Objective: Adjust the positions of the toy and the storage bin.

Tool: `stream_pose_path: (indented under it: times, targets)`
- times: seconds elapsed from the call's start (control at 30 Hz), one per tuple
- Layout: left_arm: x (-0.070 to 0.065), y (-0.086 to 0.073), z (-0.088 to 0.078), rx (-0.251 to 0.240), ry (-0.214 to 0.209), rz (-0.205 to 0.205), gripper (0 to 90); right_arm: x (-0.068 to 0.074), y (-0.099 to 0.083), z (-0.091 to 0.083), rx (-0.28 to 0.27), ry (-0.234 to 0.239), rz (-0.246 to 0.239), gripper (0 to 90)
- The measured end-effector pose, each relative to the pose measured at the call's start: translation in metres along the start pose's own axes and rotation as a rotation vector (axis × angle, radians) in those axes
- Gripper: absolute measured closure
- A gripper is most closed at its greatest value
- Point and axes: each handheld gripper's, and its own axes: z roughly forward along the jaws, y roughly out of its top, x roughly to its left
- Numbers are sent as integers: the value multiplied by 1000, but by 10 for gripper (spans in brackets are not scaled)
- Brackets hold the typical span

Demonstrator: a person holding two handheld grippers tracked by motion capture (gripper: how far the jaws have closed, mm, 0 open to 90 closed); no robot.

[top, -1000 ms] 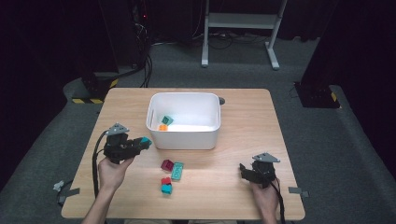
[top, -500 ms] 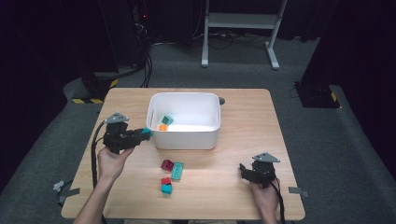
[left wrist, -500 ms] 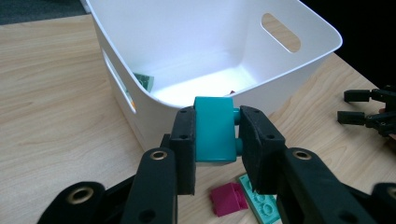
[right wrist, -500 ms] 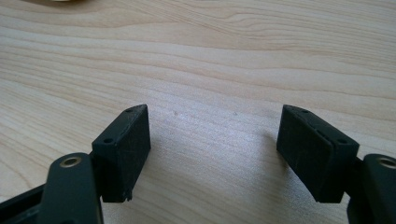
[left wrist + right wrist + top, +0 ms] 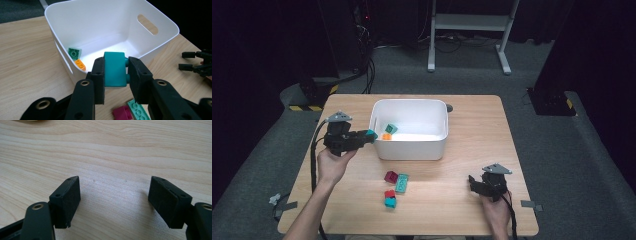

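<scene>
At the near desk [image 5: 512, 150] edge the right claw [image 5: 115, 202] rests wide and empty; farther off, the left claw [image 5: 115, 72] pinches a small teal plastic brick [image 5: 114, 68] by its flat sides, just outside the white plastic tub [image 5: 160, 27] rim. The brick looks light, rigid and slightly slick.

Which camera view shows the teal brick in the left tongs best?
The left gripper view: the teal brick sits large and sharp between the left tongs. The high view gives a small teal spot beside the white bin.

We see the bench [image 5: 472, 150] brightly lit from above amid dark surroundings (glare whitens the tub's [image 5: 105, 30] floor), nearest tongs slightly soft.
</scene>
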Motion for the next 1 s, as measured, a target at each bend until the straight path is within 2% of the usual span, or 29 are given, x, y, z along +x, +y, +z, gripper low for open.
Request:
stream_pose_path:
  times: [0.7, 1.0]
  targets:
    - [-9, 19, 8, 22, -5, 60, 675, 0, 0, 0, 0, 0, 1, 258]
    - [-11, 30, 14, 31, 7, 89, 675, 0, 0, 0, 0, 0, 1, 258]
